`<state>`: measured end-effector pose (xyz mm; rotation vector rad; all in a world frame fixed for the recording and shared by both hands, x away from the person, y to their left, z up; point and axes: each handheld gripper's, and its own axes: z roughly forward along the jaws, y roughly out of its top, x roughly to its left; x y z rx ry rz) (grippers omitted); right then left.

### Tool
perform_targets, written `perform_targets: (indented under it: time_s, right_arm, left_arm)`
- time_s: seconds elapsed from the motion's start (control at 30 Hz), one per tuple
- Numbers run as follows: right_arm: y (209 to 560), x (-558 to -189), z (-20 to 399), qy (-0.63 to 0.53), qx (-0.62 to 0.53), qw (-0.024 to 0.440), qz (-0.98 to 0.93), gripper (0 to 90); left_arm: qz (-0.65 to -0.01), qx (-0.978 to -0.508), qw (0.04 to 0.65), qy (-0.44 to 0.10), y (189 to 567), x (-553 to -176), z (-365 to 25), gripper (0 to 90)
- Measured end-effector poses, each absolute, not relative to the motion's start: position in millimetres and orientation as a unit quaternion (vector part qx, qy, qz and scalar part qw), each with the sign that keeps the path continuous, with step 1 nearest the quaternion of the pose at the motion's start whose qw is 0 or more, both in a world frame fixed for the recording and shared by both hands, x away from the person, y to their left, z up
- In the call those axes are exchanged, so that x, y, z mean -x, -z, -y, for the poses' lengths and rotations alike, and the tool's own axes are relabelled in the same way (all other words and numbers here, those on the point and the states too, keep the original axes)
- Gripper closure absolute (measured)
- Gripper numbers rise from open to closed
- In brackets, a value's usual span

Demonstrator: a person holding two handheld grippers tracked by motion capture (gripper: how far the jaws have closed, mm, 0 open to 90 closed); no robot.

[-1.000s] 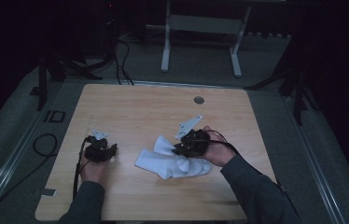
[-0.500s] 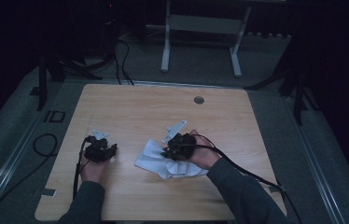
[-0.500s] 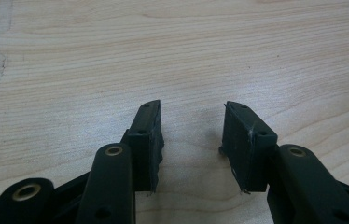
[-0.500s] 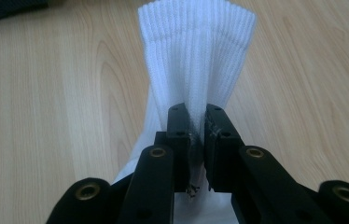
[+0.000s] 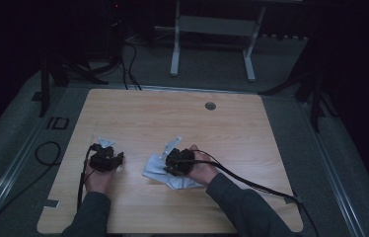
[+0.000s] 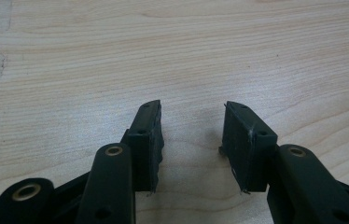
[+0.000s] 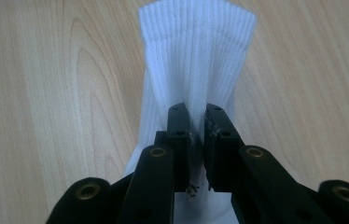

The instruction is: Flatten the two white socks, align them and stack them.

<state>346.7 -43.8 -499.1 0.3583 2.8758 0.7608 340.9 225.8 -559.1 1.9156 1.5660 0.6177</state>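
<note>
A white ribbed sock (image 7: 196, 60) lies on the wooden table (image 5: 182, 118), its cuff pointing away from my right gripper (image 7: 196, 114). The jaws of that gripper are shut on a pinched fold of the sock. In the high view the sock (image 5: 155, 170) shows as a pale heap near the table's front centre, partly under the right gripper (image 5: 170, 163) and the hand. My left gripper (image 6: 191, 109) is open above bare wood with nothing between its jaws. In the high view the left gripper (image 5: 104, 157) rests at the front left of the table.
A round grommet (image 5: 210, 105) sits in the table near its far edge. Cables (image 5: 251, 180) trail from both grippers toward the front. A metal frame (image 5: 212, 29) stands on the floor beyond the table. The surroundings are dark.
My right gripper has moved left and lower with the sock, which is now bunched under it. The left gripper has stayed where it was.
</note>
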Motion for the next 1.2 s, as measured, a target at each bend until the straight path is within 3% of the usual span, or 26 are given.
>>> perform_targets:
  time_s: [0.47, 0.63, 0.8, 1.0, 1.2]
  right_arm:
    - [520, -352, 37, -0.253, -0.151, 0.065, -0.953, 79.3]
    - [522, -352, 36, -0.256, -0.153, 0.071, -0.952, 60.3]
    - [516, -351, 38, -0.267, -0.152, 0.073, -0.949, 53.3]
    - [504, -352, 44, -0.263, -0.154, 0.087, -0.948, 50.9]
    - [495, -350, 50, -0.245, -0.144, 0.101, -0.953, 52.5]
  left_arm:
    - [-0.588, -0.718, 0.292, -0.231, 559, -341, -225, 57.6]
    - [-0.587, -0.720, 0.291, -0.229, 559, -340, -225, 58.7]
    - [-0.586, -0.721, 0.296, -0.220, 558, -340, -224, 61.7]
    - [-0.570, -0.733, 0.308, -0.205, 554, -337, -219, 68.6]
    - [-0.552, -0.740, 0.332, -0.195, 544, -333, -211, 82.9]
